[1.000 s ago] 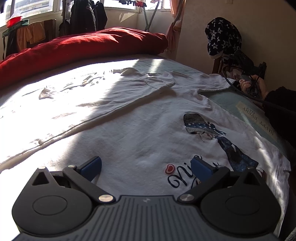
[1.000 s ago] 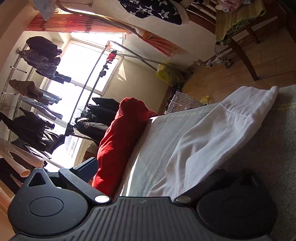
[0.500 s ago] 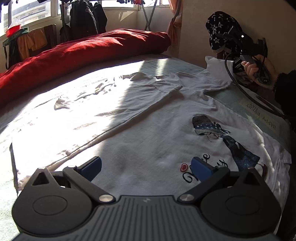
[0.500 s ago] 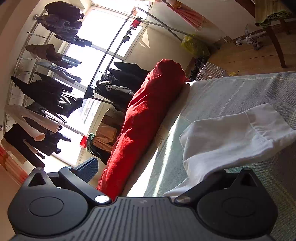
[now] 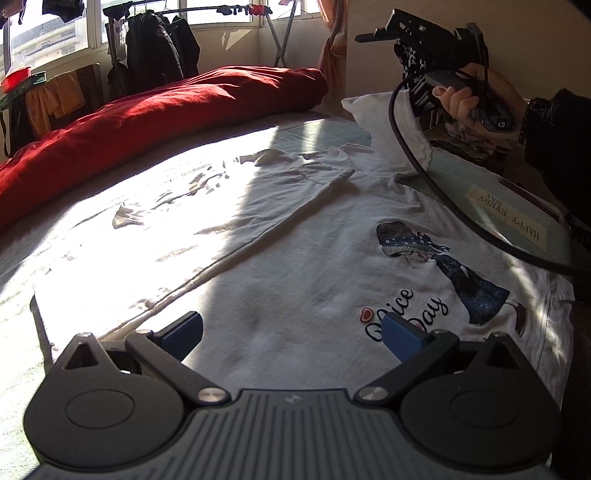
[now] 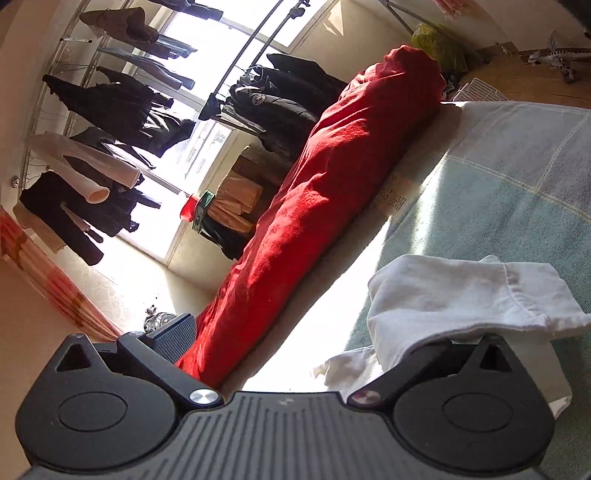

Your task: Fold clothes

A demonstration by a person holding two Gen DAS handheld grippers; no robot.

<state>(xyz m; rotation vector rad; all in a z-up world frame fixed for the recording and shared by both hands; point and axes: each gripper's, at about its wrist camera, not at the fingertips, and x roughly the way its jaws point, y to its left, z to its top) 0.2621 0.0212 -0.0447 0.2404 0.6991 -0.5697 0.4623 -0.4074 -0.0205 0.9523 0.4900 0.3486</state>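
A white T-shirt (image 5: 280, 258) with a blue girl print and "Nice Day" lettering lies spread on the bed; its left side is folded over the body. My left gripper (image 5: 291, 332) is open and empty, just above the shirt's lower part. My right gripper (image 6: 288, 332) stands wide open, with the shirt's right sleeve (image 6: 461, 295) draped over its right finger, lifted off the bed. In the left wrist view the right gripper (image 5: 424, 33) is held high at the far right with the sleeve (image 5: 388, 114) hanging from it.
A rolled red blanket (image 5: 147, 122) lies along the bed's far edge. The bed cover (image 6: 517, 177) is pale green with stripes. Dark jackets (image 6: 280, 99) hang on racks by the window. A black cable (image 5: 443, 206) runs over the shirt's right shoulder.
My right gripper has risen and carried the right sleeve up off the bed. My left gripper has drawn back a little toward the hem, still open.
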